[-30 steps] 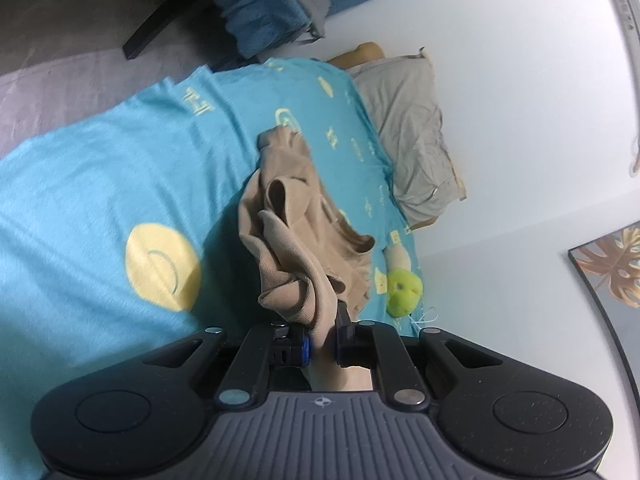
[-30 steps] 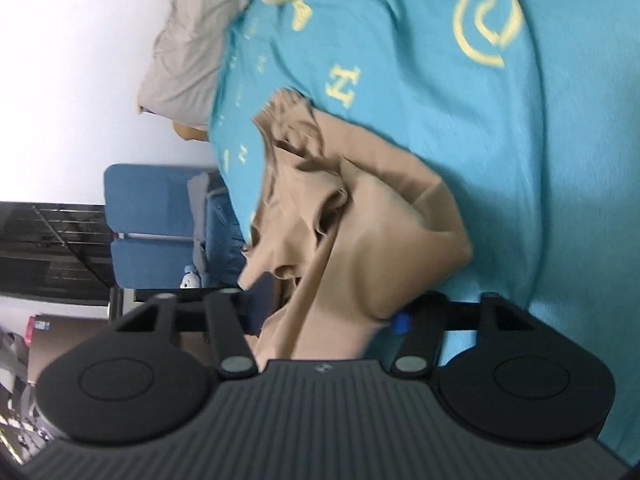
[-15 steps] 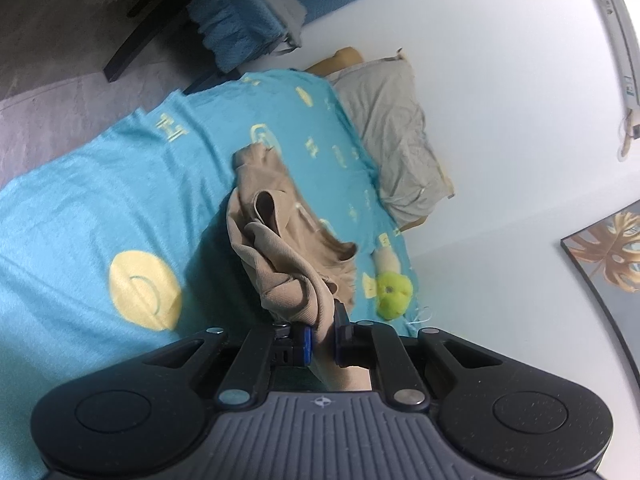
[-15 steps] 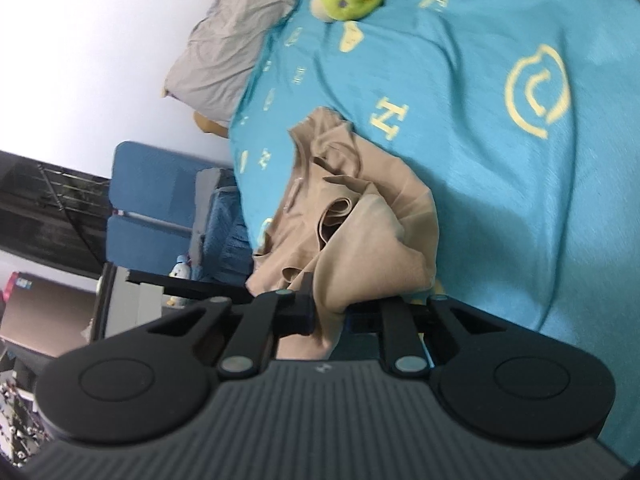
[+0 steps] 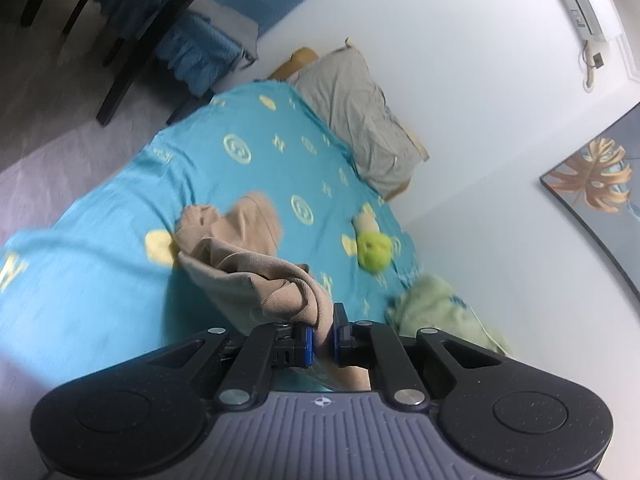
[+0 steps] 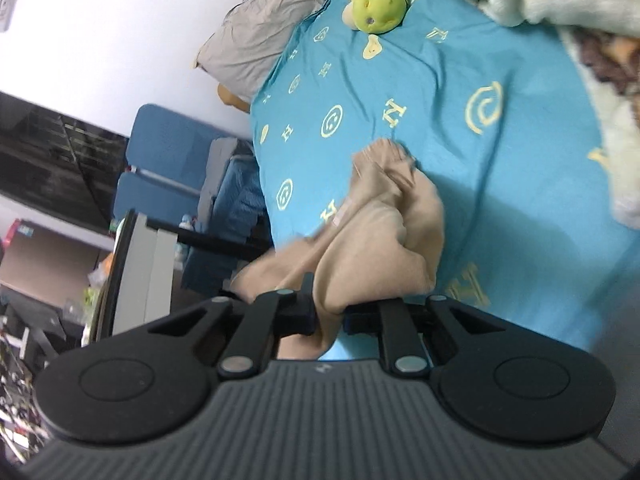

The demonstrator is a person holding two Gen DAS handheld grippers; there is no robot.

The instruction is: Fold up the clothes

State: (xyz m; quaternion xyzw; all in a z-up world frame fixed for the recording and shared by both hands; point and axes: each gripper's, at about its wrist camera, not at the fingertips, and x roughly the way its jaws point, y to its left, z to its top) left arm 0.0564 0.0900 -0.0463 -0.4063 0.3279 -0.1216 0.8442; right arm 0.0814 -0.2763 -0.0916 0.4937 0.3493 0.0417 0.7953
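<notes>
Both clamped on bunched cloth: left gripper (image 5: 320,338) and right gripper (image 6: 328,314) pinching the tan garment (image 5: 256,280). Crumpled, sagging onto the blue bedsheet (image 6: 460,152) beyond; possibly trousers, blurred. Farther off, green plush toy (image 6: 378,6).

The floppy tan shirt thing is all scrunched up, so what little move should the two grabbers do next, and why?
Probably draw the two grippers apart, sideways. The left gripper and the right gripper each pinch a bunch of the tan knit garment, which hangs crumpled between them, its far end trailing on the turquoise patterned bedsheet. Stretching it out should show its edges before laying it flat.
</notes>
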